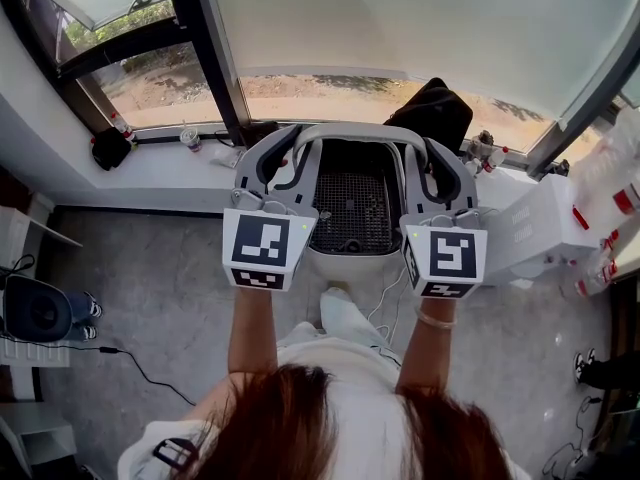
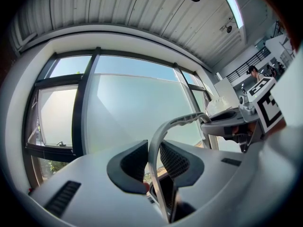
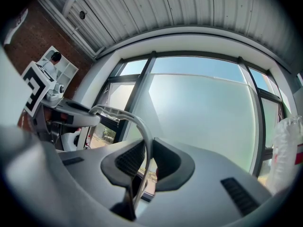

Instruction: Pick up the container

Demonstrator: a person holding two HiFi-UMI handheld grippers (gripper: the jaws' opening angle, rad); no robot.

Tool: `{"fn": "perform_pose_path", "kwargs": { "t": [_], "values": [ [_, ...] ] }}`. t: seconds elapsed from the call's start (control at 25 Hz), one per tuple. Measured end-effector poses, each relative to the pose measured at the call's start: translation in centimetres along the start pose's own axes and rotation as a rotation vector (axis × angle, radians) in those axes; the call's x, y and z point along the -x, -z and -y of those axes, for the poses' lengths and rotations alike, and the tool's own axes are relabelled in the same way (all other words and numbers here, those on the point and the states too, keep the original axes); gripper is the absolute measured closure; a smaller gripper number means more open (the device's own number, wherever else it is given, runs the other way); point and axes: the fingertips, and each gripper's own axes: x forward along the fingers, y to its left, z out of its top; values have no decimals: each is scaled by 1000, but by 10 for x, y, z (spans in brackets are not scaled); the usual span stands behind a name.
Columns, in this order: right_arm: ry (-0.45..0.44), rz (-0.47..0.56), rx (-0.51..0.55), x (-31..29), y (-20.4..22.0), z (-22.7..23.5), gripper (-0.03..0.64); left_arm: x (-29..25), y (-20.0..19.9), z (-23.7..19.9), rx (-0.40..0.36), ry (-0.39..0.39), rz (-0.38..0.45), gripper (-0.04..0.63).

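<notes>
From my head view, the grey plastic container with a mesh floor (image 1: 352, 213) sits straight ahead of me, between my two grippers and just in front of the long white windowsill (image 1: 170, 173). Its arched plastic handle (image 1: 352, 128) spans the far side. The left gripper (image 1: 272, 160) is on the handle's left end and the right gripper (image 1: 442, 168) on its right end. In each gripper view the handle strip runs between the fingers, pressed by the left fingers (image 2: 130, 167) and the right fingers (image 3: 168, 162). On the sill, a black fabric bag (image 1: 432, 111) lies behind the container to the right and a small lidded cup (image 1: 190, 138) to the left. A white box-shaped cabinet (image 1: 540, 223) stands right of the container.
</notes>
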Motion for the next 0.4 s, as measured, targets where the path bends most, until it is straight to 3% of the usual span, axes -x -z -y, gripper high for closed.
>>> {"fn": "perform_pose_path", "kwargs": {
  "t": [0.4],
  "values": [
    [-6, -23, 23, -10, 6, -8, 548, -3, 15, -9, 31, 7, -22, 506]
  ]
}}
